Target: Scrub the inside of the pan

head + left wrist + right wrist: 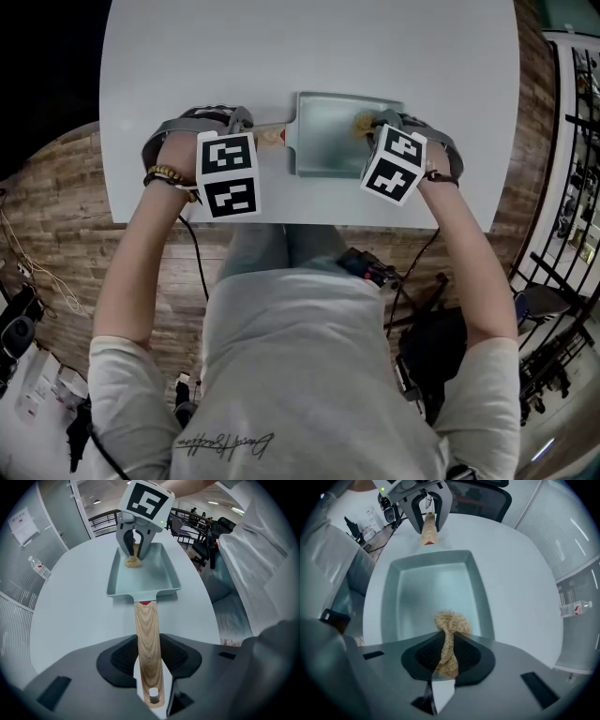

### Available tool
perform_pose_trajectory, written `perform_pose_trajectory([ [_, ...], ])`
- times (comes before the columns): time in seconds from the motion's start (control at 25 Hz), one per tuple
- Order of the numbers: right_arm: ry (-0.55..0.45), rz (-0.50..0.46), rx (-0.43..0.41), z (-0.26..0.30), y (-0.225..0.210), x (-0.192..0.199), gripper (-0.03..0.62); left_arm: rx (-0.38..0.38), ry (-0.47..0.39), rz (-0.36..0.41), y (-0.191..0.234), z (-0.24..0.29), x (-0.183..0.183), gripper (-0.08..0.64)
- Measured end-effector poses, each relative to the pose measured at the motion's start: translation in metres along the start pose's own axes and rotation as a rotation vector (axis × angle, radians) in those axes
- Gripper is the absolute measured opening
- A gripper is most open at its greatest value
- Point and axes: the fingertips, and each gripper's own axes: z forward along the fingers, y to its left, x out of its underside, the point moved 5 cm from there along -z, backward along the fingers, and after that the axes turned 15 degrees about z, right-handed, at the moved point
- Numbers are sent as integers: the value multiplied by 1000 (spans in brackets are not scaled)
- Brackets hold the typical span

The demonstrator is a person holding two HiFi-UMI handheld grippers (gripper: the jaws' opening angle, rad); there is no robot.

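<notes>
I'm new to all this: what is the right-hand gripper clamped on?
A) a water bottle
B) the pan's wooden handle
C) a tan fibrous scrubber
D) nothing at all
C: the right gripper pinches the scrubber between its pads, with the tuft inside the pan; the left gripper grips the handle.

I take the pale, rounded table point(187, 112) as my reference. Around its near edge I see a floor of brown wood planks point(56, 206), with loose cables point(23, 248) lying on it off the table's side at the head view's left. Off the opposite side stands a black metal rack point(574, 141). Past the table in the left gripper view I see a glass partition point(28, 573) with fine horizontal lines, a paper sheet point(23, 524) fixed to it, a dark railing point(101, 520) and lit ceiling fixtures point(97, 501). In the right gripper view a black office chair point(487, 498) stands just beyond the table's edge.
</notes>
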Motion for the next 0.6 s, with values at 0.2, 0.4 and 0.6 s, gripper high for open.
perform_pose_trajectory([
  [0.2, -46, -41, 121, 2, -17, -7, 71, 1, -7, -4, -2, -1, -2, 150],
  [0.4, -78, -44, 139, 0, -17, -6, 71, 1, -6, -11, -2, -2, -3, 150],
  [0.6, -87, -43, 122, 0, -14, -4, 69, -11, 10, -27, -1, -1, -3, 150],
])
